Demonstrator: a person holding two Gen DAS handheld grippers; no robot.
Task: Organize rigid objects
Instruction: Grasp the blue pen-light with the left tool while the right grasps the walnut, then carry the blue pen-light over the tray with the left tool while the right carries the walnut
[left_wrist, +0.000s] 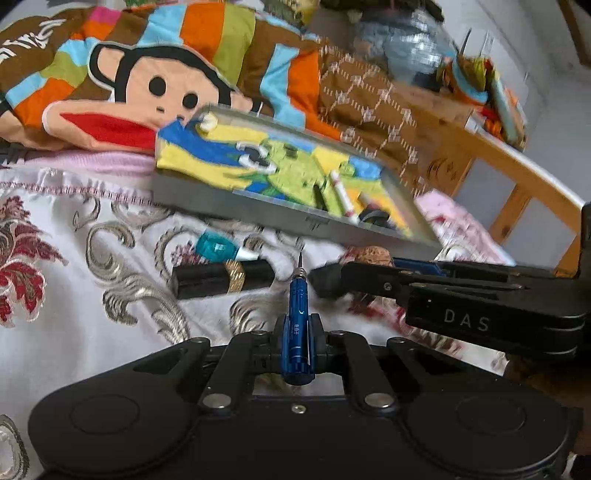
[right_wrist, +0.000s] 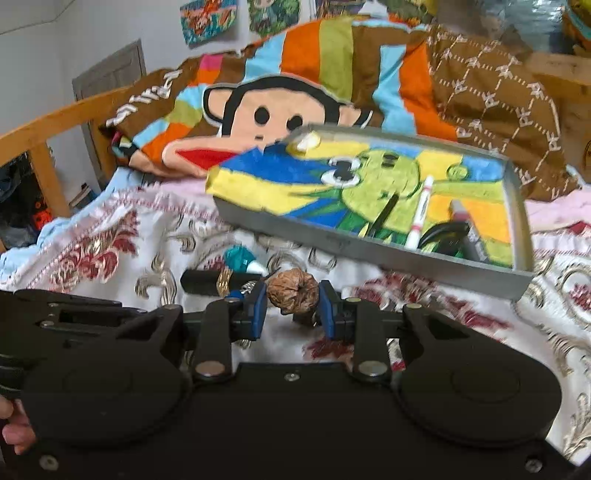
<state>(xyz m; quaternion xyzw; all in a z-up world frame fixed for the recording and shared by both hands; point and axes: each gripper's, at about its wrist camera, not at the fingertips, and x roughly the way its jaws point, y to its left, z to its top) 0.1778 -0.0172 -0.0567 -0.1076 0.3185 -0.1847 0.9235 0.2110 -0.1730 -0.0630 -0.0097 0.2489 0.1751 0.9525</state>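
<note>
My left gripper (left_wrist: 298, 326) is shut on a blue precision screwdriver (left_wrist: 297, 295), whose tip points forward over the bedspread. In the right wrist view, my right gripper (right_wrist: 293, 306) is shut on a brown walnut (right_wrist: 291, 295) held between its blue pads (right_wrist: 258, 308). Just ahead lies a grey tray (right_wrist: 332, 240) lined with a colourful cartoon cloth, holding a white marker (right_wrist: 419, 214) and some dark items. The tray (left_wrist: 207, 199) also shows in the left wrist view, with the right gripper's arm (left_wrist: 461, 291) crossing from the right.
A black tube with a gold band (left_wrist: 221, 282) and a teal gem-topped item (left_wrist: 214, 245) lie on the patterned bedspread (left_wrist: 74, 295) before the tray. A monkey-face pillow (left_wrist: 147, 92) sits behind it. A wooden bed rail (left_wrist: 517, 177) runs along the right.
</note>
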